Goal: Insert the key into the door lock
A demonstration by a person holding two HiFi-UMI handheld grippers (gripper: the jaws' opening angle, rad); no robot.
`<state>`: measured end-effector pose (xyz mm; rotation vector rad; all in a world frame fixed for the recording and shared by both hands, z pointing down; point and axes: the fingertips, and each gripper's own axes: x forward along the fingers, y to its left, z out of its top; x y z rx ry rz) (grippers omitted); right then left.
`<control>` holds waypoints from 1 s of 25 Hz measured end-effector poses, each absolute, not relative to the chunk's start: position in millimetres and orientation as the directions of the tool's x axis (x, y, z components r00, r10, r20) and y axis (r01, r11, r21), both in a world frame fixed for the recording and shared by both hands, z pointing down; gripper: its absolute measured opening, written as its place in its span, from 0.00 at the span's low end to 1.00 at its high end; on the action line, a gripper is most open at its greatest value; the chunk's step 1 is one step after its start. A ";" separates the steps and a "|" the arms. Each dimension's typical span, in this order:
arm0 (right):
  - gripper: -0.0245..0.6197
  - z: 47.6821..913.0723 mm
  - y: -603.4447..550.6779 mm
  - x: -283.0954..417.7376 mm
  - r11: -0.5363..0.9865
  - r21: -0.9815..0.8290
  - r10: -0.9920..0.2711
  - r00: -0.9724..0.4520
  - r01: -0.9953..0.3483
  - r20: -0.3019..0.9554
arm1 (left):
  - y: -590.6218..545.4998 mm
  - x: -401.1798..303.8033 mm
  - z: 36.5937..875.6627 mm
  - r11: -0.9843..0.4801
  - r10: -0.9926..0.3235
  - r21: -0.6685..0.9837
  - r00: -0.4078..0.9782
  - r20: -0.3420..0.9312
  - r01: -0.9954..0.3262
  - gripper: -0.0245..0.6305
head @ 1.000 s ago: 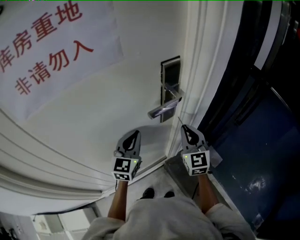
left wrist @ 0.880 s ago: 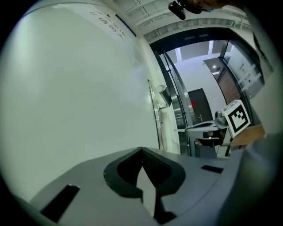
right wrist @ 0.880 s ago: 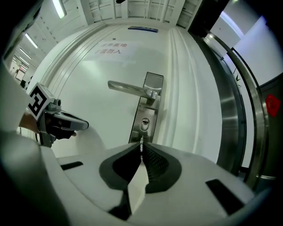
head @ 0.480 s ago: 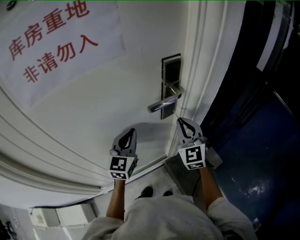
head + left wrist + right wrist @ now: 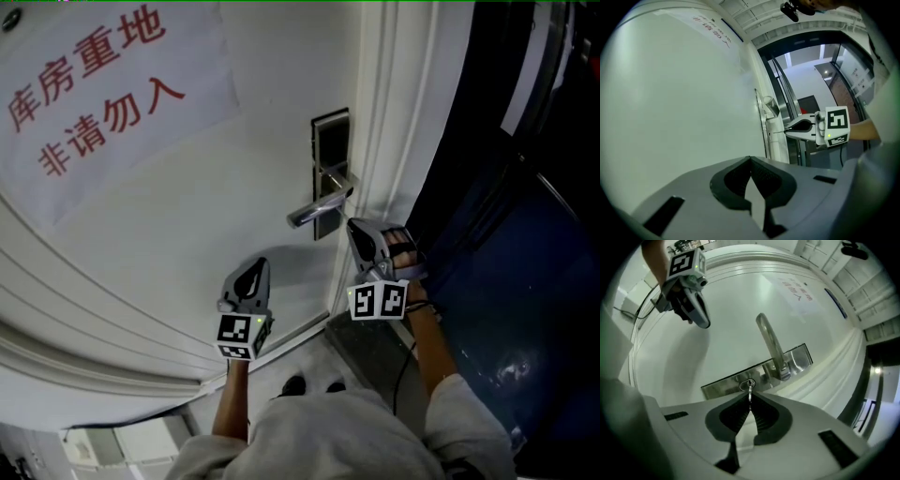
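Fingers [image 5: 766, 417] on R gripper [image 5: 750, 403] pinch key [image 5: 750, 392], lock [image 5: 743, 386] depth unclear

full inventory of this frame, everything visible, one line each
door: 1, white, fills the head view's left
paper sign: 1, white with red characters, upper door
lock plate: 1, silver and dark, door's right edge
lever handle: 1, silver, on the plate
key: 1, silver, tip at the plate's keyhole
shoes: 2, dark, on the floor
left gripper: 1, grey, fingers shut, empty, below the handle
right gripper: 1, grey, fingers shut on the key
forearms: 2, bare, behind the grippers
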<state>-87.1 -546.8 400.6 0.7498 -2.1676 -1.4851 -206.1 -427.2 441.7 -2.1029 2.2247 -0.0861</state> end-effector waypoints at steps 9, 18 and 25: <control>0.08 403.4 -551.8 -94.7 0.151 0.984 -0.643 -0.766 -0.094 0.026 | -428.3 -209.4 443.9 0.056 -0.998 -0.085 -0.055 -0.018 -0.995 0.06; 0.08 405.6 -556.5 -102.8 0.125 0.991 -0.642 -0.765 -0.047 0.044 | -429.5 -211.8 449.7 0.054 -0.999 -0.073 -0.054 -0.006 -0.996 0.06; 0.08 405.9 -558.5 -105.6 0.119 0.992 -0.644 -0.763 -0.034 0.051 | -431.9 -211.5 451.4 0.043 -0.999 -0.071 -0.043 -0.003 -0.997 0.06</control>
